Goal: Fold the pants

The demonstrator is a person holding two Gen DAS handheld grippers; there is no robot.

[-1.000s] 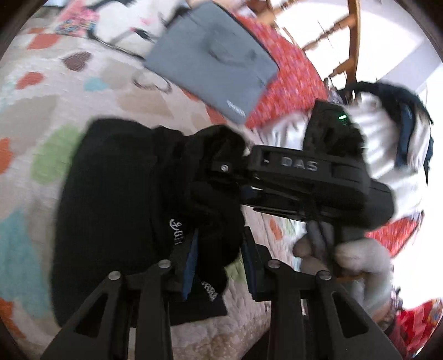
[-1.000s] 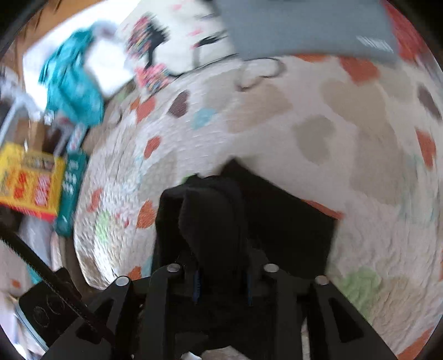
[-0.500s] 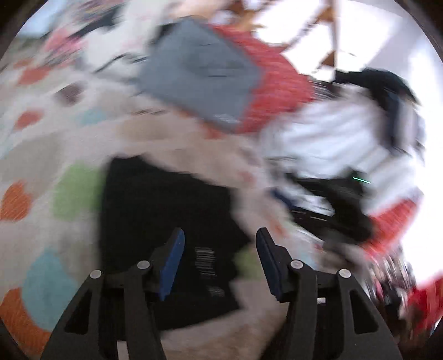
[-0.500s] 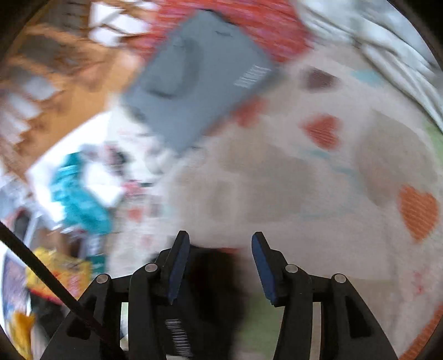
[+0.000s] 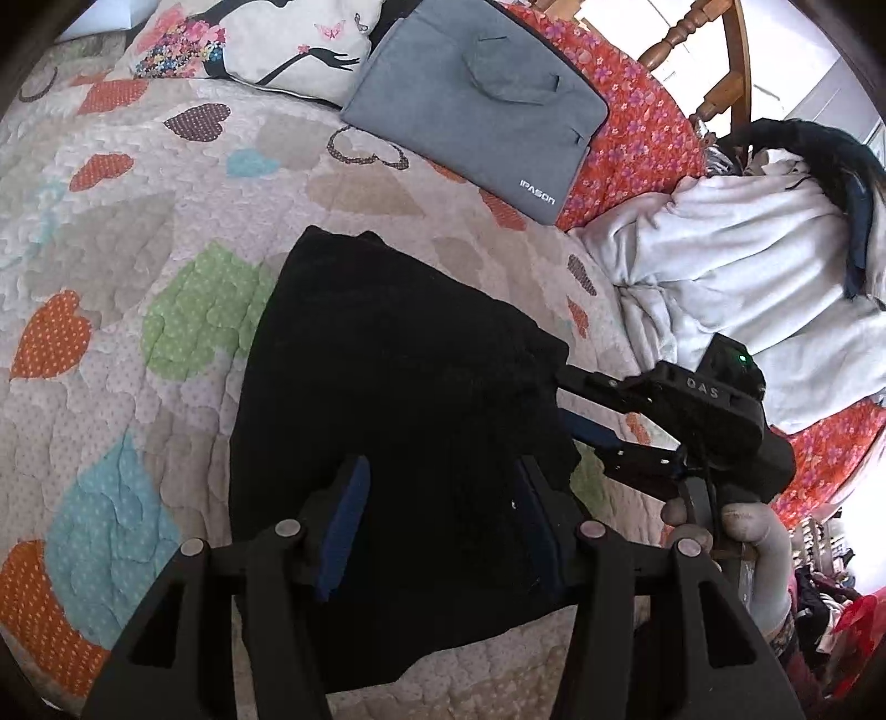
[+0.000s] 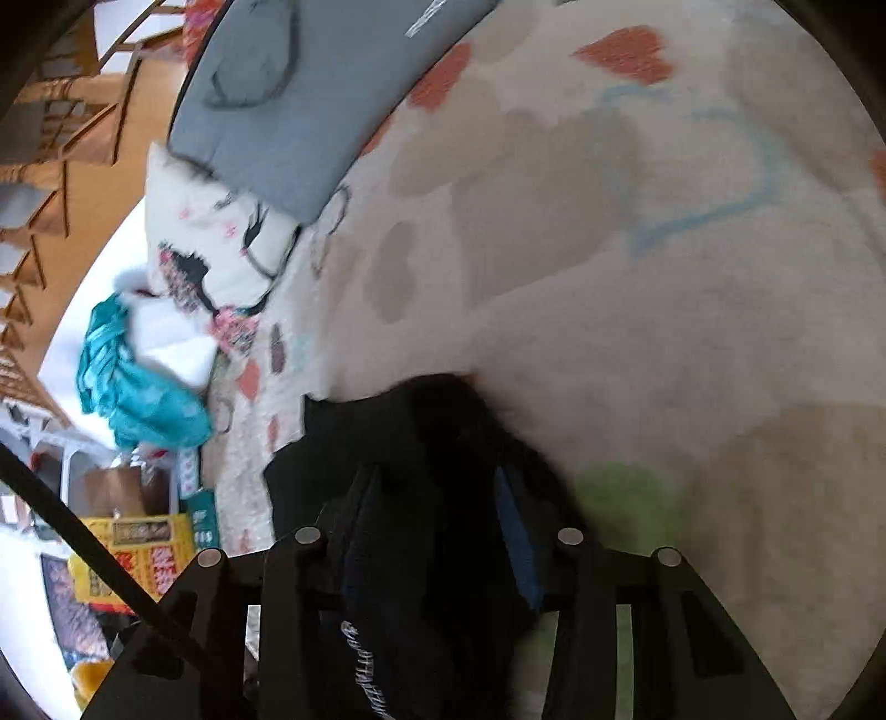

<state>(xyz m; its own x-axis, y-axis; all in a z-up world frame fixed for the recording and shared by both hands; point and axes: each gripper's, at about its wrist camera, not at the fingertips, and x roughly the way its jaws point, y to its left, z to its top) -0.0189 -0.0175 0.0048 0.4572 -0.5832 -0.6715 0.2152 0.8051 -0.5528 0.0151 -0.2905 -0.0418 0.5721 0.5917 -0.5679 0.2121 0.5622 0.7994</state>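
Note:
The black pants (image 5: 398, 399) lie folded in a flat block on the heart-patterned quilt (image 5: 111, 232). My left gripper (image 5: 437, 526) is open and hovers just above the near part of the pants, holding nothing. My right gripper (image 5: 587, 410) comes in from the right, with its fingers at the right edge of the pants. In the right wrist view the right gripper (image 6: 437, 543) is open with a fold of the black pants (image 6: 421, 454) lying between its blue pads, which stand apart.
A grey laptop sleeve (image 5: 476, 94) lies beyond the pants on a red floral cover (image 5: 637, 111). A white garment pile (image 5: 747, 266) sits at the right. A white printed pillow (image 5: 266, 44) lies at the far side. A teal cloth (image 6: 133, 382) and boxes (image 6: 133, 554) lie off the bed.
Both grippers held bunched black fabric a second ago. Both have since opened and let it go. The pants now lie flat and folded, and the left gripper has drawn back over them.

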